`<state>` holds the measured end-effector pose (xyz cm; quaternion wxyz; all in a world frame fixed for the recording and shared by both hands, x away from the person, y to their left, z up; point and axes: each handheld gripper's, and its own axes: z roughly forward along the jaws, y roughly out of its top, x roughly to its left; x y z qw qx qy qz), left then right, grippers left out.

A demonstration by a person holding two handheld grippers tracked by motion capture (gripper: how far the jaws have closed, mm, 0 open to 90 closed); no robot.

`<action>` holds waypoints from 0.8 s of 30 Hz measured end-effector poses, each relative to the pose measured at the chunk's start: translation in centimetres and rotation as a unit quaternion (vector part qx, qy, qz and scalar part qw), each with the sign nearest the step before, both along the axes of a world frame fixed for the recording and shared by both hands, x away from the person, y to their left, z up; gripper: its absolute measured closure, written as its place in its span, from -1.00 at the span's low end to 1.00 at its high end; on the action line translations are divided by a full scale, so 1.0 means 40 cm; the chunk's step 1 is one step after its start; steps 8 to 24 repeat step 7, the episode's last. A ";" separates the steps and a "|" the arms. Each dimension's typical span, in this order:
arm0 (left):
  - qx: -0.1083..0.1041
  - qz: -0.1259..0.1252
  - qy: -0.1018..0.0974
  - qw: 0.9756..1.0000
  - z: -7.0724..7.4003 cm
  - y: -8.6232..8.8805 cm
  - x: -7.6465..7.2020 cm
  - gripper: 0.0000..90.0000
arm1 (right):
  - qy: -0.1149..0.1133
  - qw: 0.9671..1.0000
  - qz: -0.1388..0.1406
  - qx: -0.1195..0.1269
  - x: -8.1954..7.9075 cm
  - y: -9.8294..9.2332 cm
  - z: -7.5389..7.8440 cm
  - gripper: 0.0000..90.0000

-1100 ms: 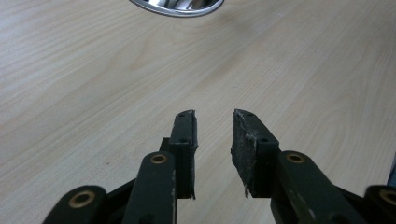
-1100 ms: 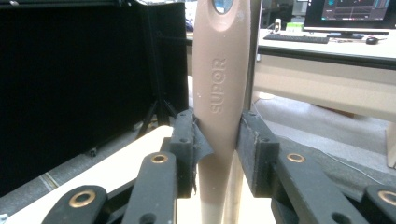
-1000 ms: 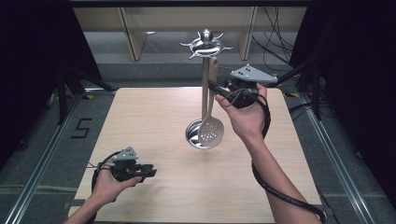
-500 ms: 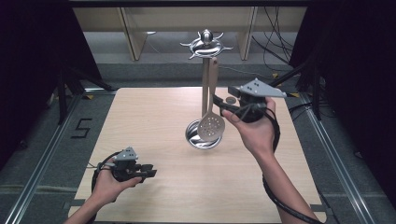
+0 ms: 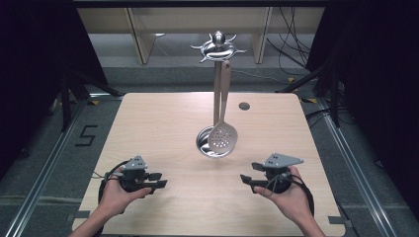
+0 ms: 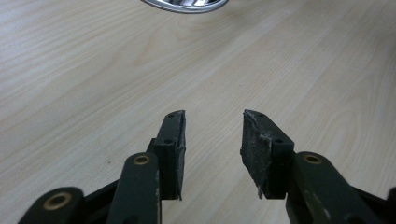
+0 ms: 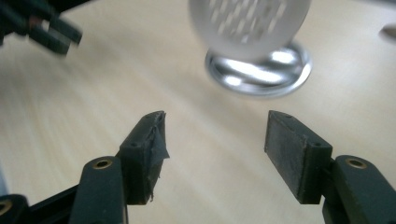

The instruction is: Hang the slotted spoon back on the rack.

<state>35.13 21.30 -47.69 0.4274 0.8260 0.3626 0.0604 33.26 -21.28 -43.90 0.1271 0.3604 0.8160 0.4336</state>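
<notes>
A metal utensil stand [image 5: 217, 47] rises from a round shiny base [image 5: 203, 144] at the table's middle. A slotted skimmer [image 5: 222, 138] hangs from one of its top hooks, its head just over the base. My left gripper [image 5: 160, 181] rests low at the near left and points right. Its jaws have just been opening and stand open with nothing between them [image 6: 212, 135]. My right gripper [image 5: 245, 177] is at the near right and points left. Its jaws have also just been opening and are open and empty [image 7: 215, 135]. Ahead of them I see the blurred skimmer [image 7: 250, 23] and base [image 7: 259, 67].
The light wooden table [image 5: 148, 128] has a small round grommet [image 5: 244, 105] at its back right. Wooden shelf legs [image 5: 138, 34] stand beyond the far edge. Dark frames and cables flank both sides. The left gripper [image 7: 42, 28] shows at the right gripper view's top left.
My right gripper has come away from the skimmer's handle and dropped to the table's near right. The skimmer hangs free on the stand. The left hand has stayed put.
</notes>
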 end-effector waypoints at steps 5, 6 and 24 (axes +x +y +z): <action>-0.009 0.003 -0.010 1.000 0.002 0.005 0.005 0.16 | 0.018 1.000 -0.012 0.013 -0.019 -0.013 -0.027 -0.16; -0.015 0.009 -0.017 1.000 0.000 0.005 0.006 0.13 | 0.025 0.999 -0.015 0.031 -0.020 -0.009 -0.033 -0.19; -0.015 0.004 -0.013 1.000 0.000 0.007 0.009 0.10 | 0.029 0.999 -0.022 0.030 -0.021 -0.012 -0.034 -0.22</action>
